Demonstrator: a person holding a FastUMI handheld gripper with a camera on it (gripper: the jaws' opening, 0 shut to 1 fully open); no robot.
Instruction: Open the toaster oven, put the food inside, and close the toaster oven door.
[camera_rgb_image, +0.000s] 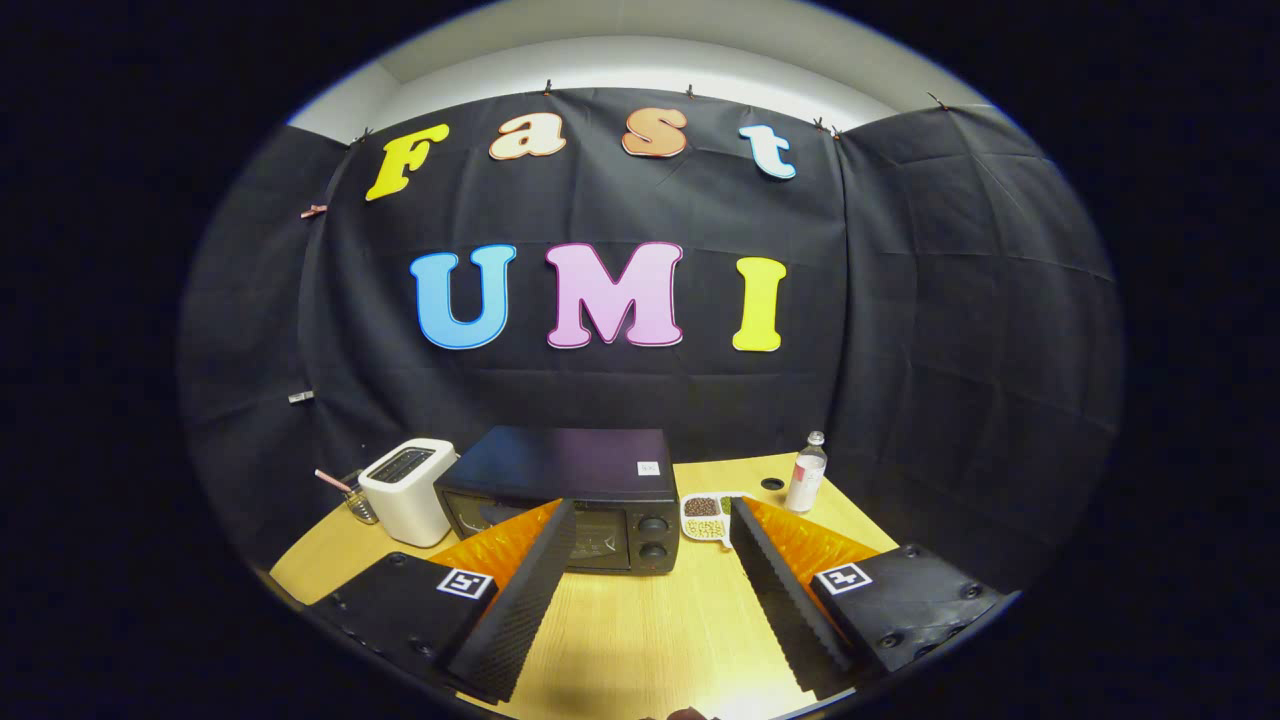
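On the wooden tabletop (640, 620), the hand-held gripper (652, 525) hangs with its two fingers spread wide apart and nothing between them but bare wood; neither finger touches anything. Beyond the fingertips, toward the back of the tabletop, stands the toaster oven (565, 500), a dark box with its glass door shut and upright; two round knobs (652, 537) sit one above the other on its front panel, at the side nearer the food, and a small pale sticker (648, 468) lies on its top; the tip of one finger overlaps the lower part of the door in the view, though the oven stands well beyond it. Just beside the oven, on the side of the knobs, lies the food tray (708, 518), a small white divided dish with dark bits in one compartment and pale bits in another; it shows just inside the tip of the other finger, partly hidden by it. Past the tray, near the back edge, an upright bottle (806, 472) with a pale cap stands close to a small dark round hole (772, 484) in the wood. On the far side of the oven a white pop-up toaster (408, 490) stands just beside it, and next to that a small glass (355, 497) holding a thin pink stick; black cloth closes the booth behind all of it.
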